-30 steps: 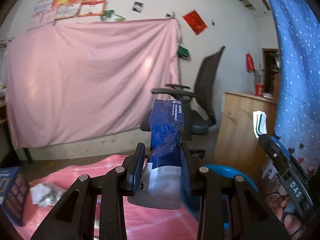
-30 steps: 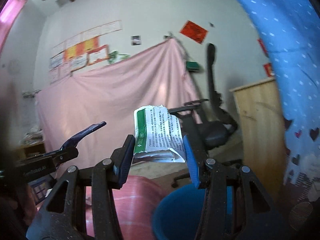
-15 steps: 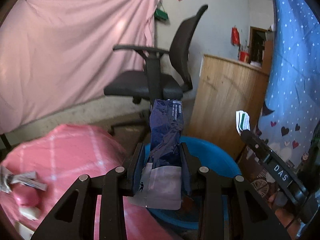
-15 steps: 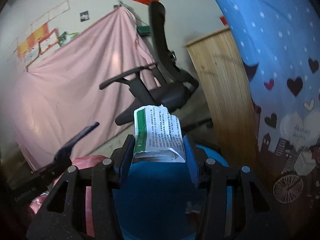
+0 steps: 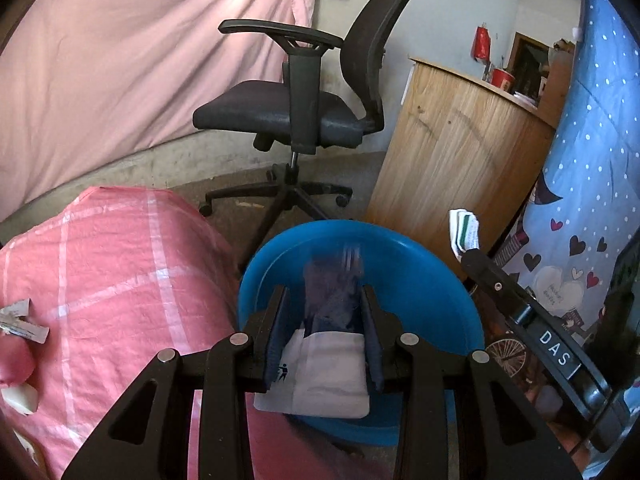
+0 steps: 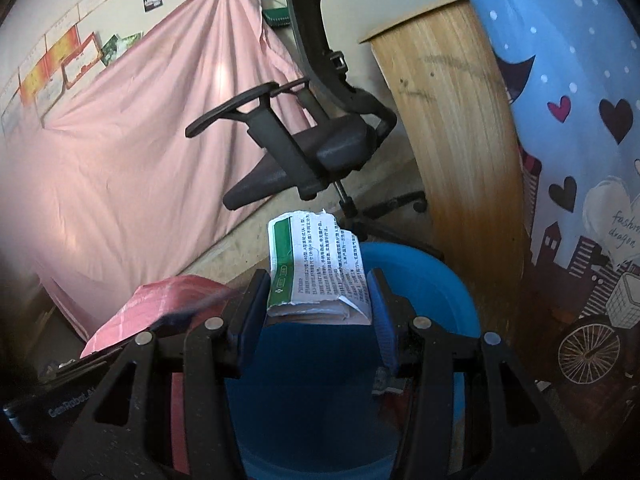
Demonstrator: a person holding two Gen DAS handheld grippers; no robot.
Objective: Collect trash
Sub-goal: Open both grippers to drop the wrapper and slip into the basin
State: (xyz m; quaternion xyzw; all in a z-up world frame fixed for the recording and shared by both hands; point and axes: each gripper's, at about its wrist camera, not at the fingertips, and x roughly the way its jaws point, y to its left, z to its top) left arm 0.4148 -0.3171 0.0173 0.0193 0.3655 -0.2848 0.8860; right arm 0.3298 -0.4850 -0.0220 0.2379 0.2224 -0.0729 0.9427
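Note:
My left gripper [image 5: 323, 300] is shut on a dark blue and white snack wrapper [image 5: 328, 348]. The wrapper's upper part is blurred and hangs over the blue plastic basin [image 5: 420, 280] on the floor. To the right, the right gripper [image 5: 474, 258] shows with its torn green and white paper box [image 5: 464, 232] above the basin's far rim. In the right wrist view my right gripper [image 6: 318, 292] is shut on that paper box [image 6: 316, 264], with the basin [image 6: 436, 284] right below and beyond it. The left gripper's body [image 6: 68, 396] appears at the lower left there, its tip blurred.
A pink checked cloth [image 5: 112, 264] covers the table at left, with paper scraps [image 5: 20, 320] on it. A black office chair [image 5: 288, 112] stands behind the basin. A wooden cabinet [image 5: 452, 160] and a blue patterned curtain [image 5: 580, 200] close off the right side.
Both grippers have tipped downward and moved over the blue basin, which now fills the space beneath them. Each still holds its piece of trash; the wrapper's top has gone blurred.

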